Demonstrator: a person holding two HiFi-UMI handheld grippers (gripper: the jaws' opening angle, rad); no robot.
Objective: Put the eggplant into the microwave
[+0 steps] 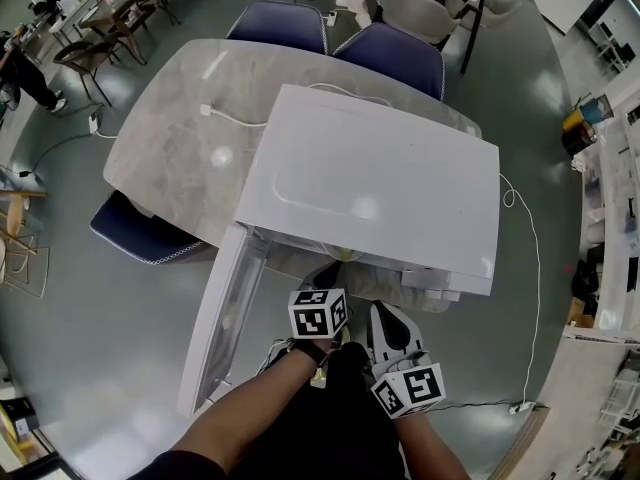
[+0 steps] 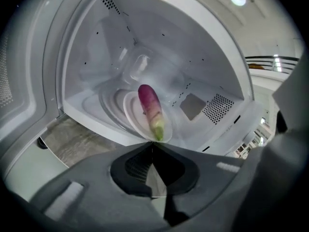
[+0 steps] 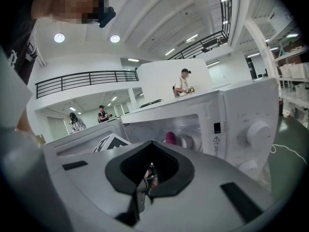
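A purple eggplant (image 2: 149, 108) with a green stem end lies on a white plate (image 2: 133, 117) inside the open microwave (image 1: 380, 183). My left gripper (image 2: 152, 143) is shut on the plate's near rim at the front of the cavity. In the head view its marker cube (image 1: 318, 313) sits just below the microwave's front, with the jaws tucked under the top. My right gripper (image 3: 152, 143) is shut on nothing and held back beside the left one (image 1: 385, 313). From the right gripper view the eggplant's tip (image 3: 170, 138) shows through the opening.
The microwave door (image 1: 225, 318) hangs open to the left. The microwave stands on a grey marble table (image 1: 170, 138) with a white cable (image 1: 235, 118) across it. Blue chairs (image 1: 285, 23) ring the table. The control knobs (image 3: 258, 132) are at the right.
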